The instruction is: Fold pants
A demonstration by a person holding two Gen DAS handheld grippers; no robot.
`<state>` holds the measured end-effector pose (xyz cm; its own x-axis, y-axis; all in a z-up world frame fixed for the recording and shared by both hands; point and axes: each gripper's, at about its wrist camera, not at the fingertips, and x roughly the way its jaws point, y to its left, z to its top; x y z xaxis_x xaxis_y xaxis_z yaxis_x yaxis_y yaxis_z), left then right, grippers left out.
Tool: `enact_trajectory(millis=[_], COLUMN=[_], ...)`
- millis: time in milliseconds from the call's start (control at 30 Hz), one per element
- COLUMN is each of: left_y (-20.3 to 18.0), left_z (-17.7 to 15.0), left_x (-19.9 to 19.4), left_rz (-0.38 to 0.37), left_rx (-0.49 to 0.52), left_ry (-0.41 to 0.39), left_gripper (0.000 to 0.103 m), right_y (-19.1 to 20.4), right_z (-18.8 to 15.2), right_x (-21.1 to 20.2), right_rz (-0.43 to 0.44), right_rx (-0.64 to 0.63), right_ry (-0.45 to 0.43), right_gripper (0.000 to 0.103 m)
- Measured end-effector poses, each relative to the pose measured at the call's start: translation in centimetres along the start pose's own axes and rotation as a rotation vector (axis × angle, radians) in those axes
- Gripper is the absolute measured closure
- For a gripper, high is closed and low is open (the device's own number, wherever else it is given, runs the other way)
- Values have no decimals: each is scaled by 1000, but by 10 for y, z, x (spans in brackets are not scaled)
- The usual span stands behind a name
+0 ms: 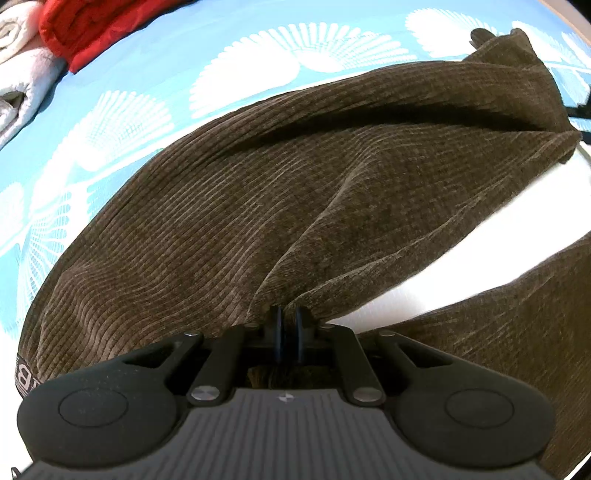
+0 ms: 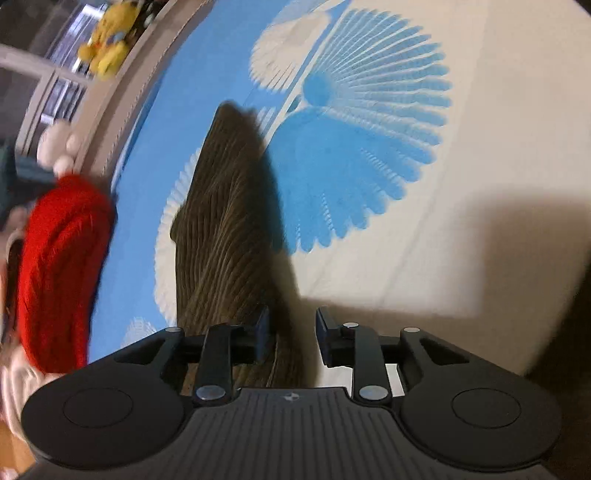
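- At the bottom centre of the left wrist view, the left gripper was pinched nearly closed on a fold of the brown corduroy pants; one pair was in sight.
- From that pinch the fabric spread upward across the middle of the frame, reaching the upper right.
- In the right wrist view, the right gripper stood parted, with nothing clamped; the pants lay against its left finger and ran up the centre of the frame.
- Beneath lay one blue-and-white bedsheet.
- At the upper left sat one red garment beside white folded towels.
- Far at the upper left of the right view sat one yellow plush toy.
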<state>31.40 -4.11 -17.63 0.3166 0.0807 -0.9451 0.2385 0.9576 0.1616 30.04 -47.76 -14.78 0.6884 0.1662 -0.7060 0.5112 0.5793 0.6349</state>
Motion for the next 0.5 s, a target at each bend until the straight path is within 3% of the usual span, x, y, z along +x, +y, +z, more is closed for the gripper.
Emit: enact_trajectory(millis=[200,333,500], left_y=[2,3,3], left_z=[-5,-6,-3], left_x=[-4,-5,-2], left_rz=[-17,-20,-17], left_rx=[11,17,20], left_ry=[-1,-2,3], left_gripper=[92,92,92], right_y=[9,15,13], right_z=[1,-3,-13], right_x=[13,19,0], right_rz=[-22,-23,-162], right_rx=[-8,-28,43], right_ry=[-58,-35,-44], right_gripper=[73,74,76])
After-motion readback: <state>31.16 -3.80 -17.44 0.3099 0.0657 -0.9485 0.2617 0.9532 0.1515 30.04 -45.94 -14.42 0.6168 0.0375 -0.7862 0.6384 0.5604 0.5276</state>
